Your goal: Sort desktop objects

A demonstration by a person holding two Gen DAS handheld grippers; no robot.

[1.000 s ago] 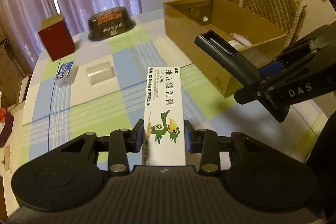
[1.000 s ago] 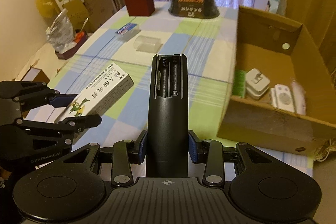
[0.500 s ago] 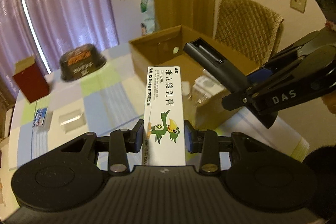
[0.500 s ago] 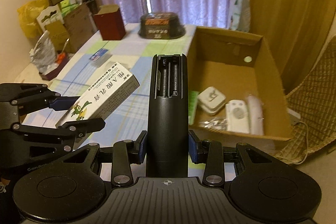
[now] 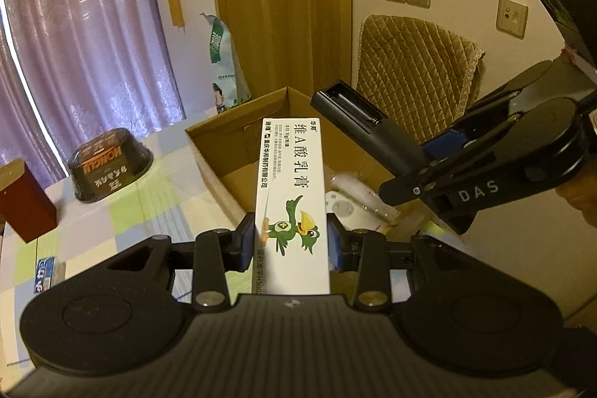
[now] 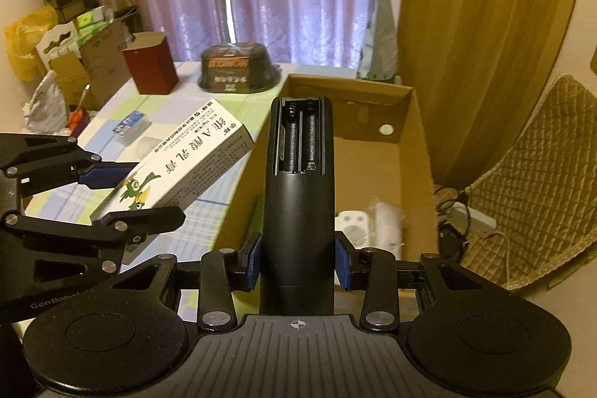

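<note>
- The left gripper (image 5: pixel 291 245) is clenched on a white ointment carton (image 5: pixel 291 189) printed with a green cartoon bird; its blue pads (image 5: pixel 247 245) press the carton's two long sides near the end closest to the camera.
- The carton juts straight forward between the fingers, and its far end reaches out over the open cardboard box (image 5: pixel 224 152).
- In the right wrist view the same carton (image 6: pixel 186 166) is held off the table at a slant, to the left of the box's near left wall.
- The right gripper (image 6: pixel 297 260) grasps a black remote control (image 6: pixel 298 204) with its back facing up, pads tight against both sides of the lower body.
- The remote's battery cover is off, and two batteries (image 6: pixel 300 140) sit side by side in the open compartment at its far end.
- The remote points forward over the cardboard box (image 6: pixel 410 144), with its far end above the box's interior.
- From the left wrist view the remote (image 5: pixel 365 133) and the right gripper (image 5: pixel 429 170) enter from the right, just beside the carton and slightly higher.
- Inside the box lie a white plug adapter (image 6: pixel 352 226) and a white cylindrical item (image 6: pixel 388 222) against the near wall.
- On the checked tablecloth (image 5: pixel 149 207) beyond stand a dark red box (image 5: pixel 26 200) and a black bowl-shaped container (image 5: pixel 110 166), well apart from both grippers.
- A small blue-and-white packet (image 5: pixel 44 273) lies flat on the cloth near the left edge.
- A quilted chair (image 5: pixel 414 81) stands behind the box.
</note>
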